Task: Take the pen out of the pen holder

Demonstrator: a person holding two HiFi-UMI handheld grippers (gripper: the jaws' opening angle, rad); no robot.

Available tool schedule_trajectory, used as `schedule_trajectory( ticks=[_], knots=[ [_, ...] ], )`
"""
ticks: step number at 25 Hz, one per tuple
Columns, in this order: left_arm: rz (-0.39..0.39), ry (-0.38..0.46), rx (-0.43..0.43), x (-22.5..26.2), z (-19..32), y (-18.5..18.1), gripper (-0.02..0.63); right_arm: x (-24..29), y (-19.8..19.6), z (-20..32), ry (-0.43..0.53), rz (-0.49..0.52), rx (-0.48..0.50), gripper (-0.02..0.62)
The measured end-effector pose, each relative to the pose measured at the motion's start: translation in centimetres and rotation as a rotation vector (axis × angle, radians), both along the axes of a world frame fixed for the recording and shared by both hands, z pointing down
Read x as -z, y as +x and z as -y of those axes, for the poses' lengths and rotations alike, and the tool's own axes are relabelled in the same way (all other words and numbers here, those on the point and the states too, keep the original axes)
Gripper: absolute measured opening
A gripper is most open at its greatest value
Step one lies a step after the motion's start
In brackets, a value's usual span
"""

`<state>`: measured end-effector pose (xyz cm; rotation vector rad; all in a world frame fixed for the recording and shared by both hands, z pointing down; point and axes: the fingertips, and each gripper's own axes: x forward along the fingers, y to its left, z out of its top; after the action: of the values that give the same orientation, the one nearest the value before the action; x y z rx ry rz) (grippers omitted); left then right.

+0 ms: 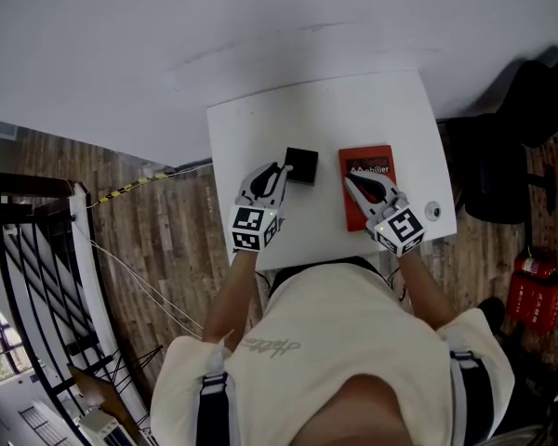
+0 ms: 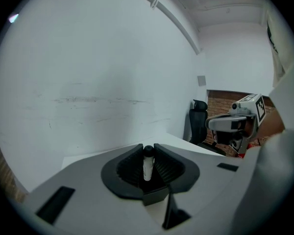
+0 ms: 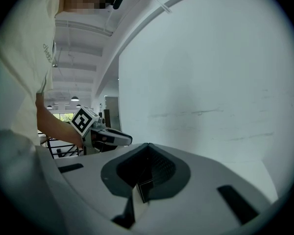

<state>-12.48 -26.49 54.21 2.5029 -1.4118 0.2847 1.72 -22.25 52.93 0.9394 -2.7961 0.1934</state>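
We take the pen holder (image 1: pixel 301 164) as our mark: it stands on the table (image 1: pixel 251 128), about midway across it. Just left of the holder, on the side nearer the person, the left gripper (image 1: pixel 282 169) reaches its tips to the holder's edge, and the pen (image 2: pixel 148 162) stands upright between its closed jaws. Right of the holder, a little apart, the book (image 1: pixel 367 161) lies flat on the table. The right gripper (image 1: pixel 350 181) hangs over the book's near part, jaws together on nothing. Further right of the holder, past the book, a small round thing (image 1: pixel 433 211) sits by the table's edge. Beyond that stands a chair (image 1: pixel 502 170). Far left of the holder we find a railing (image 1: pixel 28 249).
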Motion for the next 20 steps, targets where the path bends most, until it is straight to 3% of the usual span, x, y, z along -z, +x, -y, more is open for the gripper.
schedule_trajectory(
  ticks=[20],
  knots=[
    [-0.017, 0.101, 0.025, 5.5, -1.3, -2.3, 0.08, 4.4, -1.2, 1.8, 0.106, 0.002, 0.014, 0.006]
  ],
)
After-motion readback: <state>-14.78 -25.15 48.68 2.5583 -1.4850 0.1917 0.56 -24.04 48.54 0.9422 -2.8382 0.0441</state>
